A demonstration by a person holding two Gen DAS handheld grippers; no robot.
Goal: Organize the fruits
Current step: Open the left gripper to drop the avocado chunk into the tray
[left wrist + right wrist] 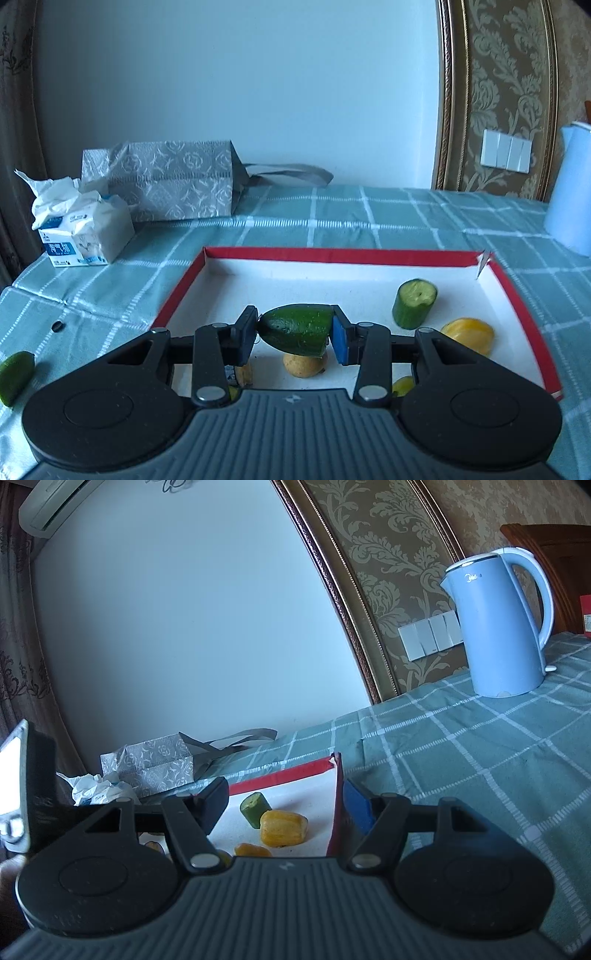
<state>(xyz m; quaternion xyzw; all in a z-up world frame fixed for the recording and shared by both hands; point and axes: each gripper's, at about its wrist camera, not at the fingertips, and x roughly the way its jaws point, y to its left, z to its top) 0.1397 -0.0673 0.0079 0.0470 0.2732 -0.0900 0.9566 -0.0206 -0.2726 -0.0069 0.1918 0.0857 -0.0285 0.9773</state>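
A green fruit piece point(297, 329), pointed at one end and cut flat at the other, hangs pinched end to end in the left gripper point(295, 332) above the red-rimmed tray point(332, 254) on a checked tablecloth point(406, 214). In the tray lie a green stub point(413, 302), a yellow piece point(469, 334) and a small brown fruit point(304, 365) directly under the load; another green piece point(14, 376) waits on the cloth, left of the tray. The right gripper point(284, 805) hangs at the tray's right wall with its jaws spread on either side of that wall and nothing between the pads. The held piece looks firm, light and glossy, so likely slippery; a grip on its tapered tip could let it pivot or squirt out, and a hold across the broad middle would probably sit safer. A tissue pack point(85, 229), a patterned bag point(166, 181) and a blue kettle point(495, 627) stand at the back of the table, well apart from the tray.
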